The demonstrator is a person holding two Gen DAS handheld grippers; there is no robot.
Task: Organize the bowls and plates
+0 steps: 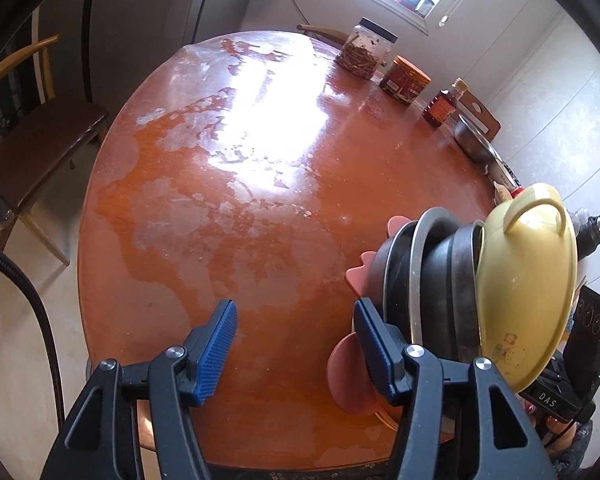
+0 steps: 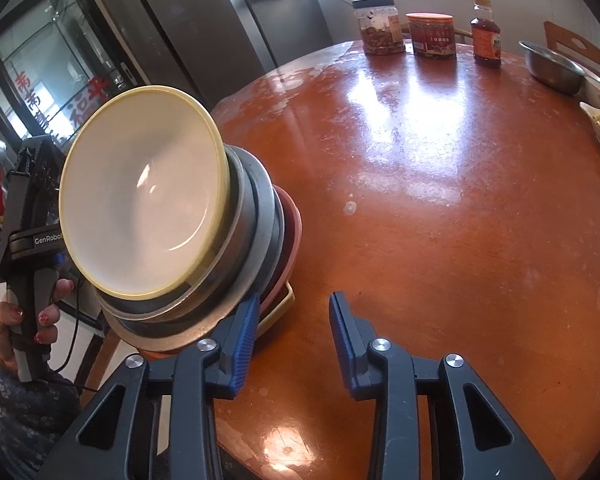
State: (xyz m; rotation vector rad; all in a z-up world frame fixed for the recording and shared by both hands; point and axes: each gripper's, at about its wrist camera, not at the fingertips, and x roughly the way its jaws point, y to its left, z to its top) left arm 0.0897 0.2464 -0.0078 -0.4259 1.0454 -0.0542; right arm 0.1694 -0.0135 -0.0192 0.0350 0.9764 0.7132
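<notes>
**Left wrist view: jaws parted beside the dish stack, nothing gripped**

Your left gripper (image 1: pixel 296 344) has its jaws apart, w/ only bare table (image 1: pixel 228 216) showing in the gap. Its right-hand blue pad (image 1: pixel 374 346) sits just in front of the stack; can't tell if it touches the pink rack (image 1: pixel 350 376). No grip.

Right wrist view: your right gripper (image 2: pixel 294 336) has its jaws parted too, gap narrower, table surface between them. Left-hand pad (image 2: pixel 246 342) overlaps the lower edge of the stack; contact can't be told. Nothing held.

The stack: dishes stand on edge, tilted, nested one against another in the pink rack. Yellow bowl (image 2: pixel 144 200) is outermost, white inside, opening toward the right cam; in the left view you see its yellow back w/ a handle and a small printed picture. Behind it are dark grey bowls and plates (image 1: pixel 432 280), then pink.

Position: stack sits near the table's front edge, to the right of the left gripper's gap and to the left of the right gripper's gap, i.e. between your two grippers. Your left hand (image 2: pixel 12 320) on its gripper's handle shows behind the stack.

Far side of the table: jar (image 2: pixel 378 26), red tub (image 2: pixel 432 34), bottle (image 2: pixel 486 34), steel bowl (image 2: pixel 552 66).
</notes>
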